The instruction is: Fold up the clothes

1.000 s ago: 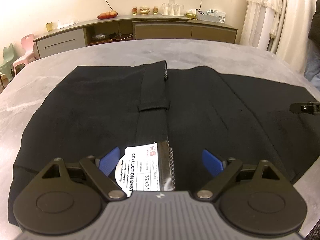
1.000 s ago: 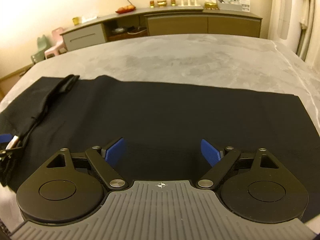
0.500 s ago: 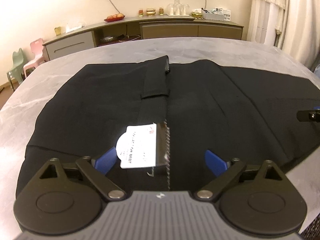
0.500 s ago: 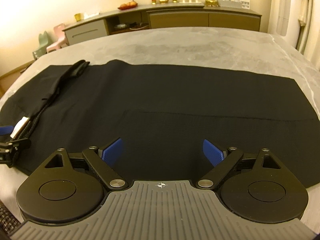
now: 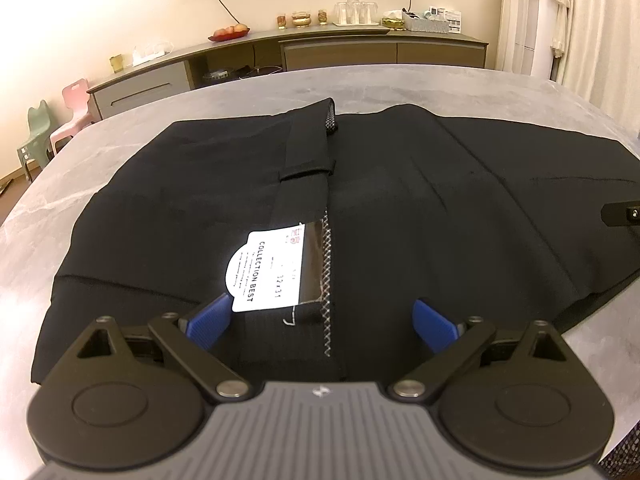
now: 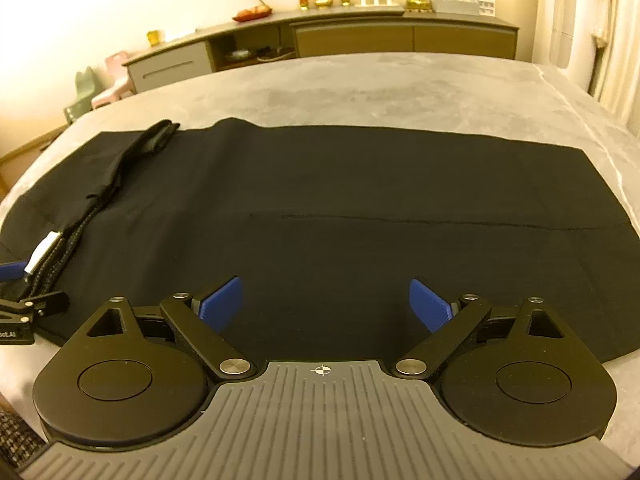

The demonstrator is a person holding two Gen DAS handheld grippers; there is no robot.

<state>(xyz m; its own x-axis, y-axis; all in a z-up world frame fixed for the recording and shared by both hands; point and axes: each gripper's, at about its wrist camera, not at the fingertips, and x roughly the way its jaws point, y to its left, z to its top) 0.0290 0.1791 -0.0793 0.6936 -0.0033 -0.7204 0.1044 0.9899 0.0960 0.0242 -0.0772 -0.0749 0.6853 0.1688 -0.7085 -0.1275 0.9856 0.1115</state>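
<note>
Left wrist view: the left gripper (image 5: 322, 316) hovers over the near edge of the table (image 5: 248, 92), its blue fingers (image 5: 210, 316) spread wide apart with nothing clamped between them; the jaws have just been opening. Below and ahead of them lie the black trousers (image 5: 180, 200), spread flat on the grey marbled top and reaching from near the left edge across to the right edge. A waistband (image 5: 306, 152) runs away from the camera down the middle of the cloth, with a belt loop across it. A white paper tag (image 5: 266, 270) printed "COLLECTION BEST" lies on the cloth just ahead of the left finger, beside a line of white zigzag stitching (image 5: 327, 264). At the right edge of the view a black part of the right gripper (image 5: 620, 213) pokes in over the cloth. Beyond the table stands a long sideboard (image 5: 340, 50) with a plate of fruit, glasses and small jars on it, and two small plastic chairs (image 5: 60, 120) stand at the far left.

Right wrist view: the right gripper (image 6: 324, 304) hangs over the near edge of the table (image 6: 380, 88), its fingers (image 6: 430, 310) wide apart and empty; these jaws too have just been opening. The trousers (image 6: 360, 208) lie flat under them, a faint crease running across towards the right edge. The waistband (image 6: 120, 168) lies at the left, with the tag (image 6: 44, 252) beside it and the left gripper (image 6: 24, 308) just near the lower left corner.
</note>
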